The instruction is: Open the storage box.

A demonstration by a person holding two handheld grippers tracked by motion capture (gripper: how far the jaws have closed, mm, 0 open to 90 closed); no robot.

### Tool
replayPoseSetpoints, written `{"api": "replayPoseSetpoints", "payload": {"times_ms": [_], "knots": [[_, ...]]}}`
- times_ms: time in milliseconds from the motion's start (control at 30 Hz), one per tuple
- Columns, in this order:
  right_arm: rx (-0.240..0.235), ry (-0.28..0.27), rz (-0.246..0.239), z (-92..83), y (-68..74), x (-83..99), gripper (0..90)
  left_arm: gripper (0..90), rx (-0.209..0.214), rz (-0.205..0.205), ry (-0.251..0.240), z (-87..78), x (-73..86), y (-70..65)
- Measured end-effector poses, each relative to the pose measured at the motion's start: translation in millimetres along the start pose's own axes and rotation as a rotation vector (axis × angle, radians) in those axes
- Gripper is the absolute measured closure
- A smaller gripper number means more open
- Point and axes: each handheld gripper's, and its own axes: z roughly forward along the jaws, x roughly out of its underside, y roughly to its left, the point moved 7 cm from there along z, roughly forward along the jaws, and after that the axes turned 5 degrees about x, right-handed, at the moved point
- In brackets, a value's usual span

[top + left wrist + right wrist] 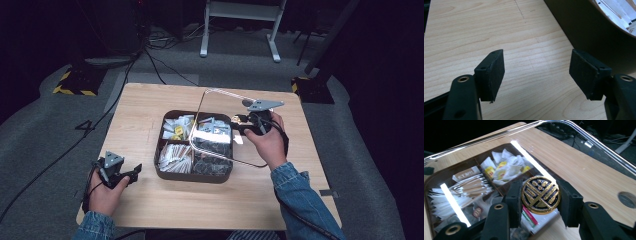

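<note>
Table [145,105] first, since it's the biggest thing: light wood, sitting on grey carpet with black cables trailing off at the far left. Roughly in the middle of it is a dark brown box [192,176] split into four sections. The far left section has white and yellow packets [177,128], the near left has pale paper sachets [174,159], and the two right-hand sections hold darker wrapped stuff that's hard to make out through the glare.

Next down in size is the clear lid [220,127]. It's lifted and tilted, its near edge low over the right half of the box and its far edge raised higher up. Light strips reflect off it pretty strongly in the right gripper view.

The right gripper [243,121] is at the right side of the box, held in a hand with a denim sleeve. Its jaws are closed on a round black and gold knob [540,195] on the lid, one pad on each side of it, so that's what is carrying the lid.

The left gripper [132,175] rests near the left edge of the table on the near side, just beside the box's near left corner. Its jaws are spread wide with nothing between them, just bare wood under them, and the box wall shows at the right in its own view.
</note>
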Motion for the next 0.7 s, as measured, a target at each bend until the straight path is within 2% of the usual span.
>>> {"api": "replayPoseSetpoints", "payload": {"times_ms": [100,200,333,633,700], "knots": [[0.018,0.002,0.01,-7.0,-10.9,3.8,59.1,29.2,0.009,0.001,0.004,-1.3,0.3,-0.5],[0.039,0.008,0.019,-13.4,-21.9,8.6,59.1,29.2,0.003,0.017,-0.013,-2.6,-1.6,0.0],[0.063,0.013,0.044,-21.8,-36.7,16.2,59.1,29.3,0.008,0.014,-0.019,-3.1,-2.3,-0.7],[0.134,0.027,0.106,-41.9,-74.1,35.4,59.1,28.8,-0.001,0.026,-0.01,-2.5,1.3,0.4],[0.152,0.031,0.113,-45.3,-83.1,40.3,59.1,28.3,-0.005,0.032,0.005,-3.4,4.3,0.9]]}}
